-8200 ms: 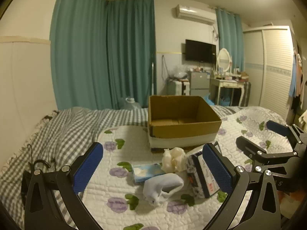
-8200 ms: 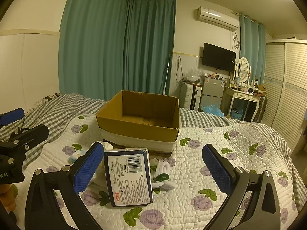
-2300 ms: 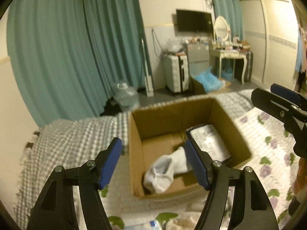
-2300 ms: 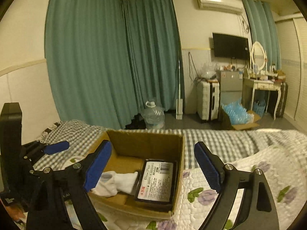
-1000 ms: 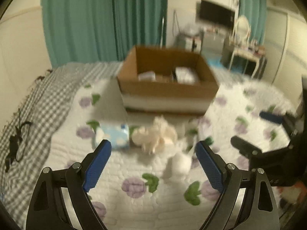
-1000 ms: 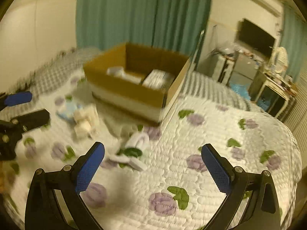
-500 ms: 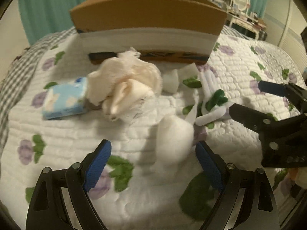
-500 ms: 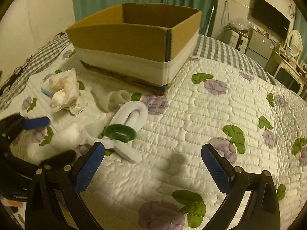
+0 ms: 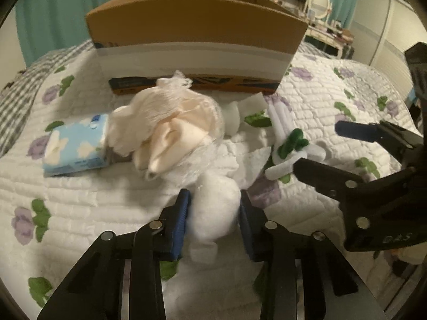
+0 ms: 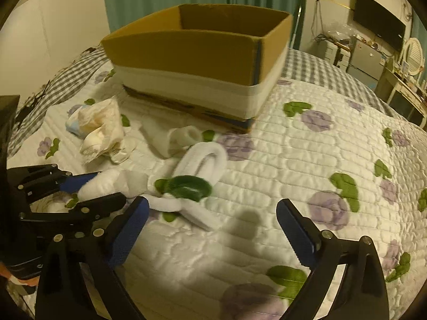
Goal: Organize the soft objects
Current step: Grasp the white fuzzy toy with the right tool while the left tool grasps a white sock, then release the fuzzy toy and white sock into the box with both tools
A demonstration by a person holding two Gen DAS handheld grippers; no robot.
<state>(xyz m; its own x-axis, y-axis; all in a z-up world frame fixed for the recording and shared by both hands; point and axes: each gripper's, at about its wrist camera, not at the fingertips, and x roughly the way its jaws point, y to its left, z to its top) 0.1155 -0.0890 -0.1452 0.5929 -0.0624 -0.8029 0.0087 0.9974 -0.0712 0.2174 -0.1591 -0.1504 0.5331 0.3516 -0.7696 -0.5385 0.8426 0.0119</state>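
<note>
- Left claw (image 9: 213, 210): pads closed against a white fluffy wad (image 9: 213, 213), probably cotton, lying on the quilted bed (image 9: 320, 96).
- Right claw (image 10: 210, 229): spread wide, holding nothing, near the white-and-green band (image 10: 192, 184).
- Cardboard box (image 10: 202, 48): behind both.

I see a bed (image 10: 307, 160) covered by a white quilt printed with purple flowers and green leaves. On it stands an open box (image 10: 197, 50). Before the box lie a blue tissue pack (image 9: 74, 146), a cream bundle (image 9: 165, 128) touching it, white socks (image 10: 184, 136), a white-and-green band (image 10: 197, 176) and a fluffy wad (image 9: 213, 208).
</note>
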